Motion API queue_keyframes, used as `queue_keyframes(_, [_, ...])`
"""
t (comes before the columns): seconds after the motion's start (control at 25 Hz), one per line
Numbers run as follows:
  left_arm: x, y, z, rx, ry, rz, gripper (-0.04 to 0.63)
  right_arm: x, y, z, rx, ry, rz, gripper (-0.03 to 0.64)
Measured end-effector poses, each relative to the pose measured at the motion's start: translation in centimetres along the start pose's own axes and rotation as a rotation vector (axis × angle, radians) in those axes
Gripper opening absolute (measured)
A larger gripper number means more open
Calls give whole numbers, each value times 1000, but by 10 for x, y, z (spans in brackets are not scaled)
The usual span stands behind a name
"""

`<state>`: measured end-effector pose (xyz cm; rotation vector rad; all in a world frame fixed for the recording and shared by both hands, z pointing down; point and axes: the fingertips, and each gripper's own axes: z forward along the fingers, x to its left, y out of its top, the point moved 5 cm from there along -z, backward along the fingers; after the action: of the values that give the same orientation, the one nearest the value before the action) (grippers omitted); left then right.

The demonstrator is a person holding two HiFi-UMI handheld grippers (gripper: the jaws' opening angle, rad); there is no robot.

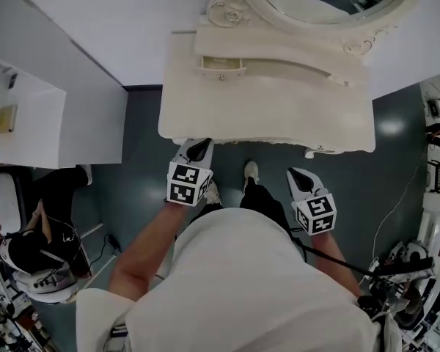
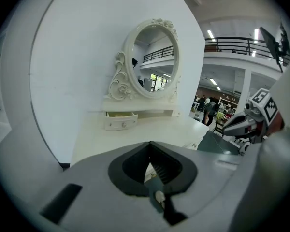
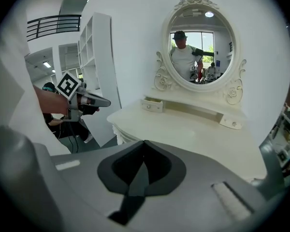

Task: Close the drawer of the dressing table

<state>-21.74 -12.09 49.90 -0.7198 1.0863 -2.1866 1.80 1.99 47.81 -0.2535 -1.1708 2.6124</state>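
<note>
Approach stage: the left claw (image 1: pixel 199 149) and right claw (image 1: pixel 298 174), both clenched empty, hover before the desk (image 1: pixel 279 112); next, push the half-open small drawer (image 1: pixel 221 66) inward.

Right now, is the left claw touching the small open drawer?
Apart. The head view shows the left claw at the front edge of the table, with a bare stretch of it between the claw and the drawer at the back.
</note>
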Motion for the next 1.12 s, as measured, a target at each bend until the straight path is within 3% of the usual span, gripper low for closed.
queue_keyframes(0.2, [26, 22, 55, -6, 31, -27, 42, -28, 19, 27, 8, 21, -14, 1])
queue_keyframes(0.6, [68, 57, 163, 53, 195, -114, 85, -142, 77, 76, 14, 106, -78, 1])
queue_keyframes(1.12, [104, 53, 249, 155, 354, -169, 135, -246, 88, 113, 70, 178, -104, 0])
